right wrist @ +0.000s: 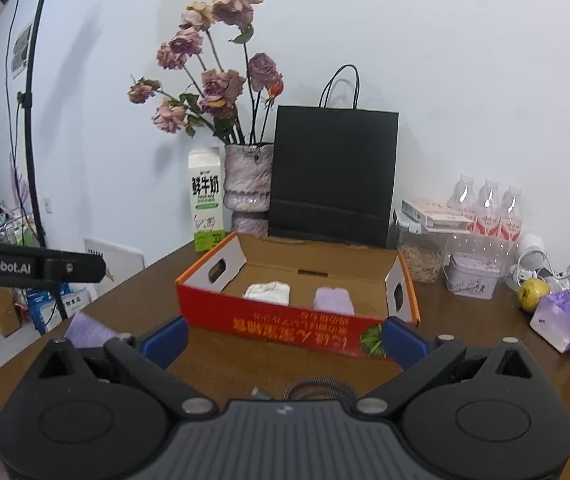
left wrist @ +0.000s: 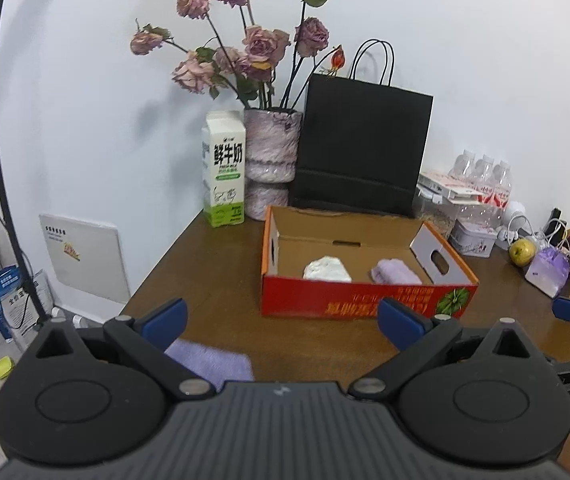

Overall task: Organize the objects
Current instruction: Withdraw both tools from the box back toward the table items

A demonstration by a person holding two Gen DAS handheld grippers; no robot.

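An open red cardboard box (left wrist: 349, 300) (right wrist: 285, 326) stands on the brown table. Inside lie a folded white cloth (left wrist: 327, 269) (right wrist: 267, 292) on the left and a folded purple cloth (left wrist: 395, 272) (right wrist: 333, 300) on the right. Another purple cloth (left wrist: 209, 362) (right wrist: 87, 330) lies on the table near the left front edge. My left gripper (left wrist: 283, 322) is open and empty above that cloth, short of the box. My right gripper (right wrist: 285, 338) is open and empty just before the box's front wall.
A milk carton (left wrist: 224, 168), a vase of dried roses (left wrist: 271, 160) and a black paper bag (left wrist: 359, 152) stand behind the box. Water bottles (right wrist: 487, 210), a tin (right wrist: 471, 278), an apple (right wrist: 533, 294) and a purple pouch (right wrist: 563, 318) crowd the right. A coiled cable (right wrist: 319, 390) lies near.
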